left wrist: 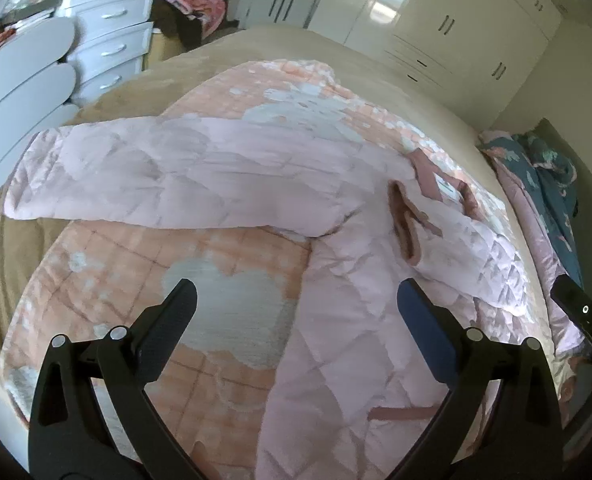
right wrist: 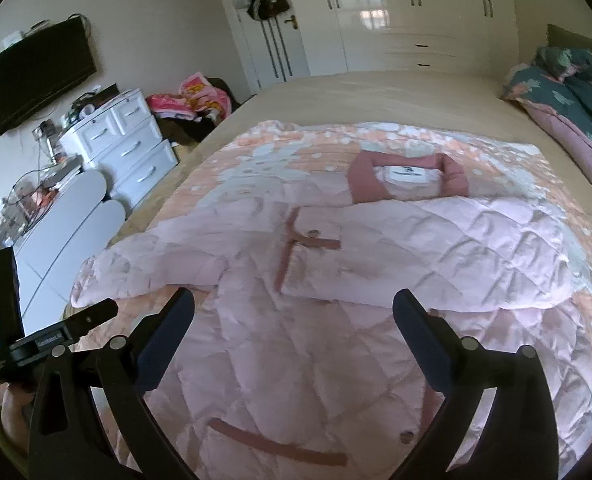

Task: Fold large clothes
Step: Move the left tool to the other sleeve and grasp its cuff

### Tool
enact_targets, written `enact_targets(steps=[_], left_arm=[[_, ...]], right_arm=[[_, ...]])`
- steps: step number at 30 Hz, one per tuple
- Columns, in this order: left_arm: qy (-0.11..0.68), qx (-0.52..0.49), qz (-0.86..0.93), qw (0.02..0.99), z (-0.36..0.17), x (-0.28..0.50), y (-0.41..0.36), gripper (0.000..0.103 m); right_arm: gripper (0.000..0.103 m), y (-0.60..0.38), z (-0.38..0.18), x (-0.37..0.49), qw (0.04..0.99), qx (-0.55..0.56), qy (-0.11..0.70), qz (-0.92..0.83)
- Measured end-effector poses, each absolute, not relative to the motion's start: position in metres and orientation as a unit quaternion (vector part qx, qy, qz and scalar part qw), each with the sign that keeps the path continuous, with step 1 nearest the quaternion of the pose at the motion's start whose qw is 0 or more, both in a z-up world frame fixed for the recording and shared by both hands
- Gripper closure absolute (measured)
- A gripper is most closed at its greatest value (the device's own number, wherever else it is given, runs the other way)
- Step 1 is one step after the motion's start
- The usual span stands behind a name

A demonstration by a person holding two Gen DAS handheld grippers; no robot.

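Both jaws wide: left hand-held gripper (left wrist: 296,300), right hand-held gripper (right wrist: 293,306) above pink quilted coat (right wrist: 336,280) on blanket (left wrist: 223,256).

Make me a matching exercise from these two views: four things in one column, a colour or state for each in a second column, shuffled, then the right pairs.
Things:
1. quilted jacket
2. jacket collar
3. drawer chest
4. left gripper

Colours or states:
A. white, with silver handles
B. jaws spread apart, holding nothing
C. pale pink, spread out on the bed
D. dusty rose, ringed around a white label

Pairs: 1-C, 2-D, 3-A, 4-B
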State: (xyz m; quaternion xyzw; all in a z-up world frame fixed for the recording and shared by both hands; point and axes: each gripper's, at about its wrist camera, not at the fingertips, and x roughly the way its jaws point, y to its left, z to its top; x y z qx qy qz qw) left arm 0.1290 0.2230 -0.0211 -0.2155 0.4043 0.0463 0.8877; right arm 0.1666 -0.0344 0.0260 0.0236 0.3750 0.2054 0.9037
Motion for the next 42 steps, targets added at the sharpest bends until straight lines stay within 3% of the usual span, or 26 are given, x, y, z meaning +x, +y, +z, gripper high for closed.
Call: enact_targets(steps=[42], left_arm=[[0.399,-0.375,0.170,0.819,-0.113,0.123,0.366,0.009]], right_arm=[[0.004,0.086,-0.034,0.193,0.866,-0.035,0.417,0.273]])
